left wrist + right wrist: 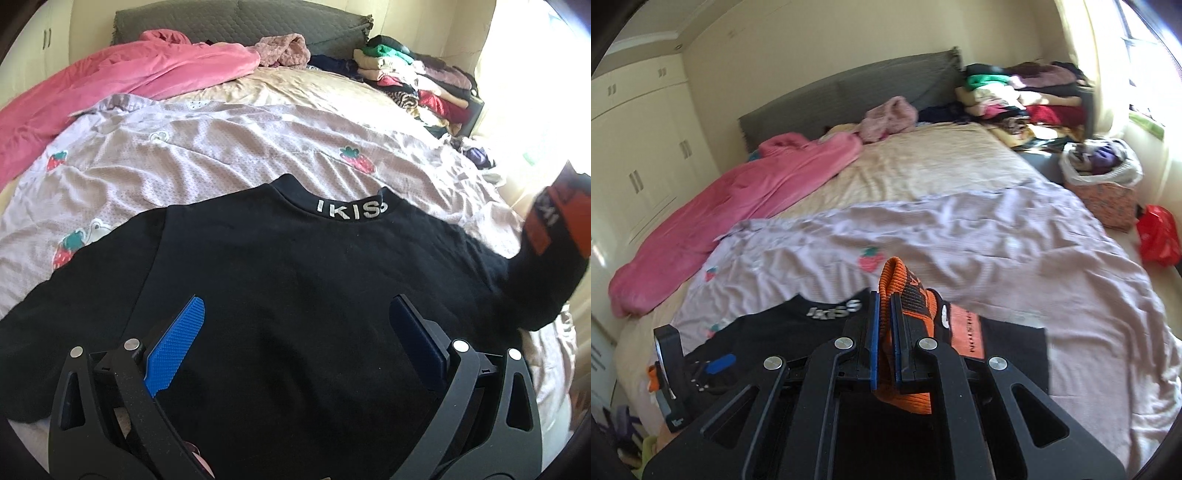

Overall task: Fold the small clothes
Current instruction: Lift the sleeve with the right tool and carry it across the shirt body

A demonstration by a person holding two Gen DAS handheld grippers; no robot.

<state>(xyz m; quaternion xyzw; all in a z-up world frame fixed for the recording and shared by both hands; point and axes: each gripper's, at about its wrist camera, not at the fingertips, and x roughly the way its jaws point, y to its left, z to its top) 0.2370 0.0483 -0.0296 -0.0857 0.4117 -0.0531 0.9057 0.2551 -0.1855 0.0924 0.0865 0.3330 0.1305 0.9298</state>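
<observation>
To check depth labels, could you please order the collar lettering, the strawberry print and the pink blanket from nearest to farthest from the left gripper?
1. Collar lettering, just ahead of the left gripper.
2. Strawberry print, beyond the collar.
3. Pink blanket, far left.

A bed [923, 173] with a grey padded headboard [849, 92] fills the cream-walled room, white built-in wardrobes [639, 147] standing along one side (tall doors, slim handles) and harsh sunlight pouring through a window [1145, 55] opposite.
</observation>
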